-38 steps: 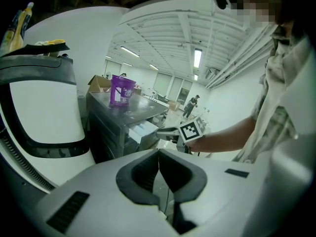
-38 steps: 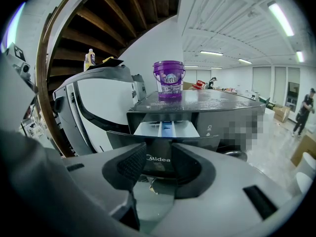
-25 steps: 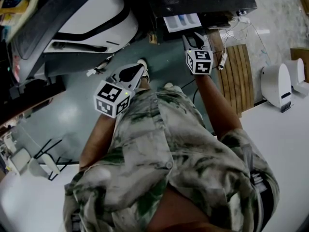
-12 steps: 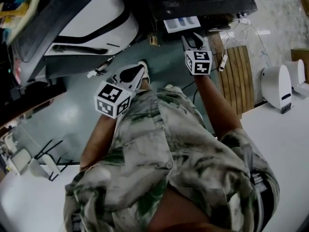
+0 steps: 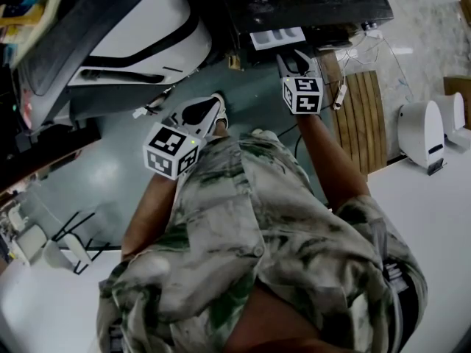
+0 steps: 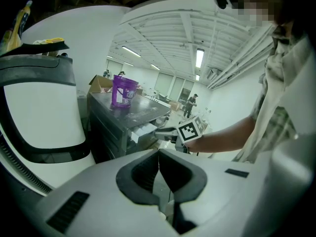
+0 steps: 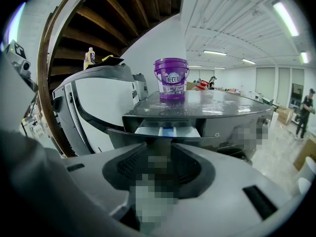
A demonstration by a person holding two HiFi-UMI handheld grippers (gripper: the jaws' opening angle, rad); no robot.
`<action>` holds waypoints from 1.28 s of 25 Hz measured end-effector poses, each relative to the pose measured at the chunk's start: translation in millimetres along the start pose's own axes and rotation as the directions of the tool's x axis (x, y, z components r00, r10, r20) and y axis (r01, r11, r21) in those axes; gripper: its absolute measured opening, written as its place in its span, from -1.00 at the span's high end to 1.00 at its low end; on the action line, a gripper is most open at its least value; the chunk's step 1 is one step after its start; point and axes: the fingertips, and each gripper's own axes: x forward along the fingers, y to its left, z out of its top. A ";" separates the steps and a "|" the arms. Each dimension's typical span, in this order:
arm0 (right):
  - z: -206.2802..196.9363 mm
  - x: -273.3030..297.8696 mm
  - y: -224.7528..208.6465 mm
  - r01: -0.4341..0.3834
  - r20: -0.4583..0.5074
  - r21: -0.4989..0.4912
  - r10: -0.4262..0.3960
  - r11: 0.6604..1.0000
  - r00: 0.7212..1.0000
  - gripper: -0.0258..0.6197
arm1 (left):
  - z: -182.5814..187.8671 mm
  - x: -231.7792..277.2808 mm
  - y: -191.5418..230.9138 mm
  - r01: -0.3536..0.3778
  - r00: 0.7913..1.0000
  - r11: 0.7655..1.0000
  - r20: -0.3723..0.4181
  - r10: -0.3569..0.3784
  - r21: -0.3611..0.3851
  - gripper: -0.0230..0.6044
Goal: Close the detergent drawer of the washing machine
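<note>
A large white machine with black trim [image 5: 125, 28] fills the left side of the head view. Right of it stands the dark grey washing machine [image 5: 309, 2]. A purple bucket [image 7: 171, 78] sits upright on its top. The detergent drawer [image 5: 277, 37] sticks out of the washer's front, still partly open, and its white and blue compartments show from above. The right gripper [image 5: 294, 59] points at the drawer front with its tips just beside it. I cannot tell whether they touch. Its jaws stand wide apart and hold nothing. The left gripper [image 5: 206, 112] hangs lower and to the left, over the grey-green floor [image 5: 110, 175] and well apart from the washer. Its pads [image 6: 148, 169] meet at the tips and it is empty.
</note>
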 end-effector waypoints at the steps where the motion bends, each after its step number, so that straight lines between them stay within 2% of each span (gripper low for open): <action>1: 0.5 0.7 -0.1 0.000 0.000 -0.001 0.000 1.000 1.000 0.39 | 0.1 0.3 0.5 0.000 1.000 1.000 0.000 0.000 0.000 0.85; 32: 15.8 24.8 -1.1 0.008 -0.008 -0.003 -0.008 1.000 1.000 0.39 | 4.3 -0.4 23.1 -0.002 1.000 1.000 0.000 0.002 -0.017 0.85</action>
